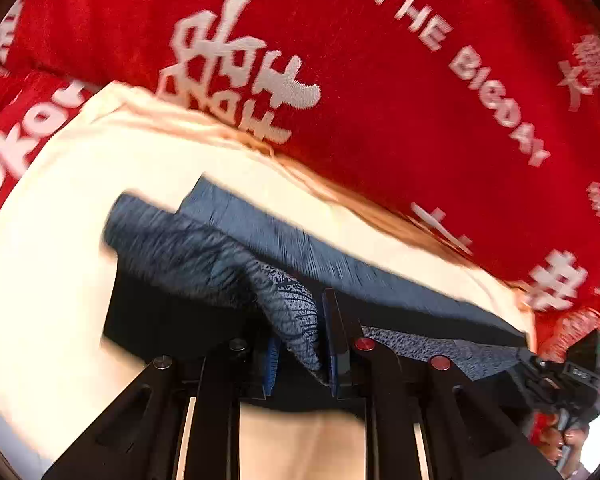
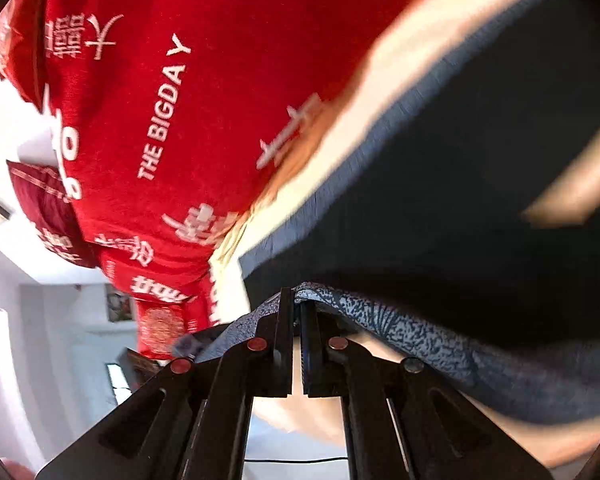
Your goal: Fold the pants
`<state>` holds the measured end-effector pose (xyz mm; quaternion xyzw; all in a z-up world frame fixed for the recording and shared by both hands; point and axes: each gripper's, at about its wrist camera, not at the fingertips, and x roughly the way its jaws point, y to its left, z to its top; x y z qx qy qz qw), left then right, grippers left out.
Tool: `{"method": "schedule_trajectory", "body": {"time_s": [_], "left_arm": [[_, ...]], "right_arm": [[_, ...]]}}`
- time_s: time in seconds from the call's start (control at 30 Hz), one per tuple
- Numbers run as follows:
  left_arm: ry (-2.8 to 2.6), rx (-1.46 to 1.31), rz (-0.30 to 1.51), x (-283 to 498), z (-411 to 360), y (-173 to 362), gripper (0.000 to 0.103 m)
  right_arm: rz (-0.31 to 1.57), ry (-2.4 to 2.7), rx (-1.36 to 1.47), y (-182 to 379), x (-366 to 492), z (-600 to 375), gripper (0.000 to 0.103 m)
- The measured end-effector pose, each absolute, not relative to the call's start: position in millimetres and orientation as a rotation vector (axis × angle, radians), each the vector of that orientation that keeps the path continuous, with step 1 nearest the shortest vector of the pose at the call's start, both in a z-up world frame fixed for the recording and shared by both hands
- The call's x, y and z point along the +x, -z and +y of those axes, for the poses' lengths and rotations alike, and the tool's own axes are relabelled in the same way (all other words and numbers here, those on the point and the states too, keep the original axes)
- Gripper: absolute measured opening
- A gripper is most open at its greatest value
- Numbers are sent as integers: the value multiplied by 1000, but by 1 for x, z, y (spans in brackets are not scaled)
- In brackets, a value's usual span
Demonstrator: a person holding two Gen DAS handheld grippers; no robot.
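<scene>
The pants (image 1: 236, 264) are dark blue-grey with a speckled pattern and lie on a cream surface (image 1: 60, 240). My left gripper (image 1: 300, 332) is shut on a bunched fold of the pants, lifted off the surface. In the right wrist view the pants (image 2: 440, 208) stretch away as a dark sheet, blurred by motion. My right gripper (image 2: 298, 304) is shut on a thin speckled edge of the pants, which drapes over its fingertips. The right gripper's body (image 1: 572, 376) shows at the lower right of the left wrist view, with the cloth stretched toward it.
A red blanket (image 1: 380, 80) with white lettering lies along the far side of the cream surface and fills the upper part of both views (image 2: 160, 120). Red cushions (image 2: 52, 216) and a white-walled room (image 2: 40, 320) show at the left of the right wrist view.
</scene>
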<state>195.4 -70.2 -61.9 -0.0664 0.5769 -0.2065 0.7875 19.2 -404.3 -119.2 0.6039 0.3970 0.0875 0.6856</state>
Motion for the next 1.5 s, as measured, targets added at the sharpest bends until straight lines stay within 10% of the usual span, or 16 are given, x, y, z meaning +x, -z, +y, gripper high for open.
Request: {"method": "schedule_trajectory", "body": {"time_s": [0.43, 0.57, 1.1, 1.5], "left_arm": [[270, -56, 1308, 250, -105, 125, 31], [201, 41, 1191, 240, -88, 81, 81], [161, 340, 1259, 232, -140, 136, 90], [559, 525, 1311, 83, -232, 88, 90]], "right_arm": [[1179, -153, 1093, 215, 163, -418, 6], [1156, -177, 964, 179, 154, -419, 29], [1103, -109, 738, 174, 195, -399, 28], [1044, -11, 1001, 152, 8, -485, 45]]}}
